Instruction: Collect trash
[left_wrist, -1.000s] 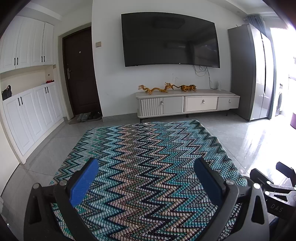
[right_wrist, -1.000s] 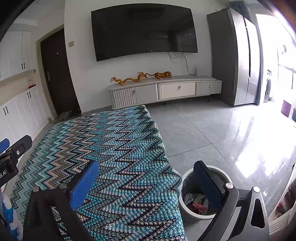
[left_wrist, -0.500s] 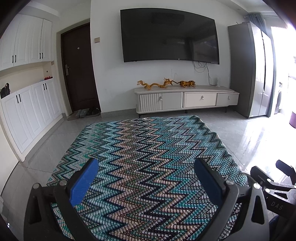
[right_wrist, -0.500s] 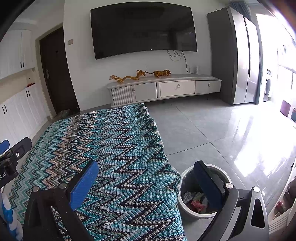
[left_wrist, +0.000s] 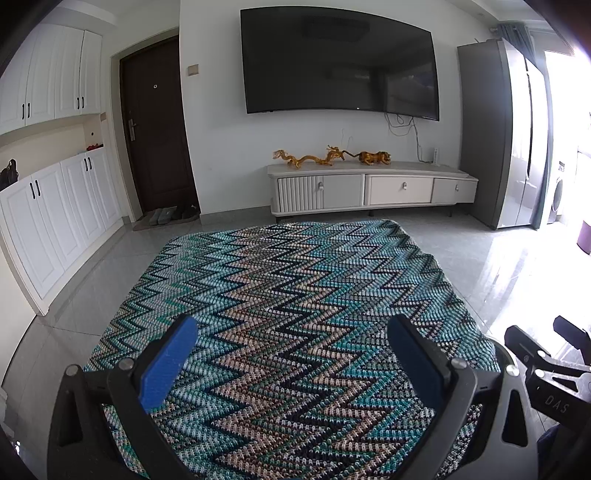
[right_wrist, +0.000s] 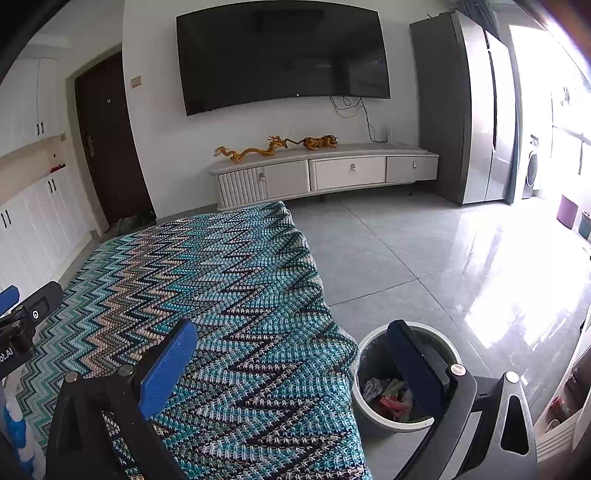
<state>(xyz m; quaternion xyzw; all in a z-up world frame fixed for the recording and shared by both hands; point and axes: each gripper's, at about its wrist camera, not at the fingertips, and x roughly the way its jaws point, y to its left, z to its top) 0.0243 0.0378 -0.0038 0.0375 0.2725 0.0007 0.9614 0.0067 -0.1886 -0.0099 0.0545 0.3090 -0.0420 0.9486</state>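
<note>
Both of your grippers are empty, and nothing loose shows on the cloth in either view, so judge the collecting as done or close to it. The left gripper (left_wrist: 291, 358) has its blue fingers (left_wrist: 168, 363) spread wide over the zigzag knitted cloth (left_wrist: 295, 288), holding nothing. The right gripper (right_wrist: 291, 354) is spread just as wide and also holds nothing.

The trash (right_wrist: 388, 397) lies in the white bin (right_wrist: 373, 417), at about 5 o'clock in the right wrist view, on the floor just beside the cloth's hanging edge. It looks like crumpled wrappers, though the right finger hides part of the bin's mouth.

To finish well, sweep both cameras slowly across the cloth and along its edges before you stop. The busy pattern could easily hide a small scrap. If you find one, come down with the fingers wide, pinch the scrap alone, and lift clear so the knit does not snag.

The cloth covers what seems to be a desk. Around it is glossy grey tile floor (right_wrist: 443, 251). At 12 o'clock a dark television (left_wrist: 340, 62) hangs above a low pale cabinet (left_wrist: 369, 188) carrying golden figurines (left_wrist: 328, 157). A dark door (left_wrist: 155, 125) stands at 10 o'clock, white cupboards (left_wrist: 51, 206) at 9, and a tall grey refrigerator (left_wrist: 502, 140) at 2.
</note>
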